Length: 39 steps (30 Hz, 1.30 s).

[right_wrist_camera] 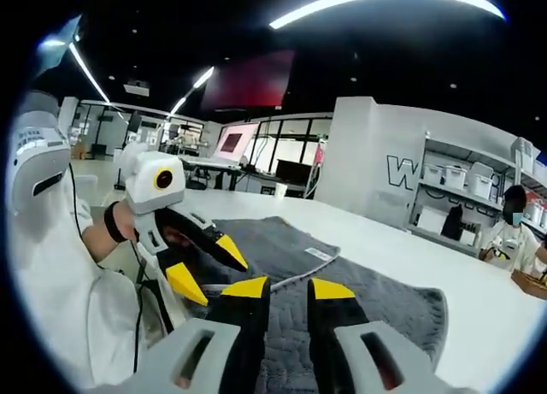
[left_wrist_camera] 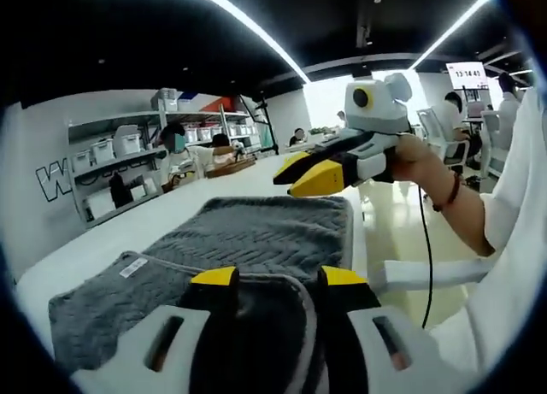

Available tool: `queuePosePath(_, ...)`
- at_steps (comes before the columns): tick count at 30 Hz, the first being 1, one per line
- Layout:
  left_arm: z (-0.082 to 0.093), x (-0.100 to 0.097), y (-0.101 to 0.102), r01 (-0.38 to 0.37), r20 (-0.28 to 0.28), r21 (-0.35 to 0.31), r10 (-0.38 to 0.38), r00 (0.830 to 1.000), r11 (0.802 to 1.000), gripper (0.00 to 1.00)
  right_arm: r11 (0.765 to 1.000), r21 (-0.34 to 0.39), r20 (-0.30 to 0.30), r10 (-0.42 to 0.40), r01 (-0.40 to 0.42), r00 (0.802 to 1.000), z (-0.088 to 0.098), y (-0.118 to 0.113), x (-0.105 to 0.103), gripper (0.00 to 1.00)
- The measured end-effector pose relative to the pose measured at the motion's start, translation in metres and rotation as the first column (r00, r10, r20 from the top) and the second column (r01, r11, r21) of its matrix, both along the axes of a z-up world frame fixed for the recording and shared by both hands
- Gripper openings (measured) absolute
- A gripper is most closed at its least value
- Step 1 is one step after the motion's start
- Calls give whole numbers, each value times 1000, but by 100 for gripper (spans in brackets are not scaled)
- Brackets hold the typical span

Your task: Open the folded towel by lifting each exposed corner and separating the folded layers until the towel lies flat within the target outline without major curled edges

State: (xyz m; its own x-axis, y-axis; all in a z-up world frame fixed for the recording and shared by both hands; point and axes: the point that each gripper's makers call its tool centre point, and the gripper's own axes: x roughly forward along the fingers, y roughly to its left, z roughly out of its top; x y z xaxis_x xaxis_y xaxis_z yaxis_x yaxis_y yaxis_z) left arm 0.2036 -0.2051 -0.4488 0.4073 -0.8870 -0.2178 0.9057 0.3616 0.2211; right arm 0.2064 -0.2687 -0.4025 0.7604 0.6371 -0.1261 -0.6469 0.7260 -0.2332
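Note:
A grey towel (left_wrist_camera: 256, 232) lies folded on the white table (left_wrist_camera: 128, 227); a white label (left_wrist_camera: 132, 267) sits on its lower layer, and a hemmed edge of the upper layer curves between my left jaws. My left gripper (left_wrist_camera: 278, 279) is open, low over the towel's near edge. My right gripper (left_wrist_camera: 306, 173), held in a hand, hovers open above the towel's far right corner with nothing in it. In the right gripper view the towel (right_wrist_camera: 376, 296) and its label (right_wrist_camera: 318, 254) spread beyond my right gripper (right_wrist_camera: 289, 289), with the left gripper (right_wrist_camera: 208, 267) open at the towel's left edge.
The table's edge (left_wrist_camera: 363, 249) runs along the right of the towel, with glossy floor beyond. Shelves with white boxes (left_wrist_camera: 115, 150) stand behind the table. People sit at the far end (left_wrist_camera: 224, 146). The person's white sleeve (left_wrist_camera: 513, 223) is at right.

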Motion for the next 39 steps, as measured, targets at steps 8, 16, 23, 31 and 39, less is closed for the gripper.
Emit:
queuePosePath(8, -16, 4, 3, -58, 37, 68, 56, 998, 996, 39, 1000, 0, 5, 2, -2, 1000, 2, 1, 1, 12)
queuePosePath(16, -13, 0, 3, -69, 45, 53, 66, 997, 996, 40, 1000, -5, 1, 14, -14, 1000, -1, 8, 2, 12)
queuePosePath(23, -14, 1, 3, -89, 42, 53, 87, 995, 995, 41, 1000, -5, 4, 14, -14, 1000, 1, 9, 1, 12)
queuePosePath(31, -11, 7, 11, -171, 116, 44, 165, 979, 984, 41, 1000, 2, 6, 19, -19, 1000, 2, 12, 1, 11)
queuePosePath(39, -3, 8, 23, -199, 138, 8, 197, 971, 980, 28, 1000, -6, 10, 21, -21, 1000, 4, 15, 2, 11)
